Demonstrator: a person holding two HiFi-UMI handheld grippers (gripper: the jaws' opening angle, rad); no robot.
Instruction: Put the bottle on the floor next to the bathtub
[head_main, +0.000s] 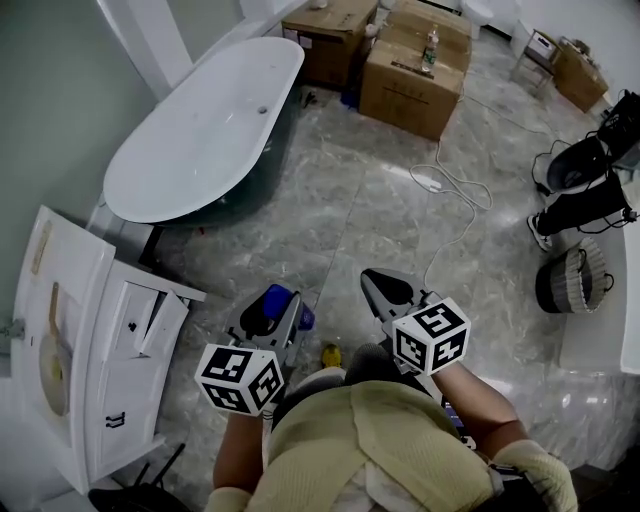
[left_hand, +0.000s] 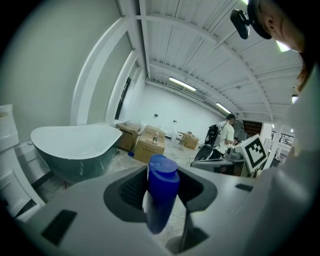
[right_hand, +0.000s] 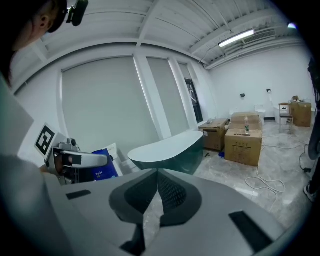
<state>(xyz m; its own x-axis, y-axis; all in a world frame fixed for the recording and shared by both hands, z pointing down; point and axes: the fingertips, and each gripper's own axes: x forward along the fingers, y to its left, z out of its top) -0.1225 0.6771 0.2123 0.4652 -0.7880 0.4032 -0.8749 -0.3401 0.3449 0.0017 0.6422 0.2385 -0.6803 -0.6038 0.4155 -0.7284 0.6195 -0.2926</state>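
At the far left a white cabinet (head_main: 90, 340) stands with its flat panel doors swung out, their edges jutting toward the walking space. Behind it the bathtub (head_main: 205, 130) lies long and oval, smooth white inside with a dark teal outer shell and a thin rolled rim; its right flank borders a wide bare stretch of floor (head_main: 350, 200), grey veined marble tiles with a dull sheen.

The left gripper (head_main: 272, 312) is held low above that floor, well apart from the tub. Its grey moulded jaws stand fairly wide and clamp the bottle (left_hand: 161, 195), a glossy blue cylinder with a rounded cap, upright between the ribbed black pads. The bottle is in the air, not on the floor.

A small yellow thing (head_main: 330, 354) lies on the tiles just below the two grippers; what it is cannot be told.

The right gripper (head_main: 385, 295) is just beside the left one, its jaws brought together at the tips with nothing between them.

Farther right and back, brown cardboard boxes (head_main: 412, 75) sit square-edged in a cluster near the tub's far end, one with a small clear bottle (head_main: 431, 48) on top. A white cable (head_main: 450, 190) snakes loosely from them across the open tiles. At the right edge a round woven basket (head_main: 575, 280) sits against a pale counter
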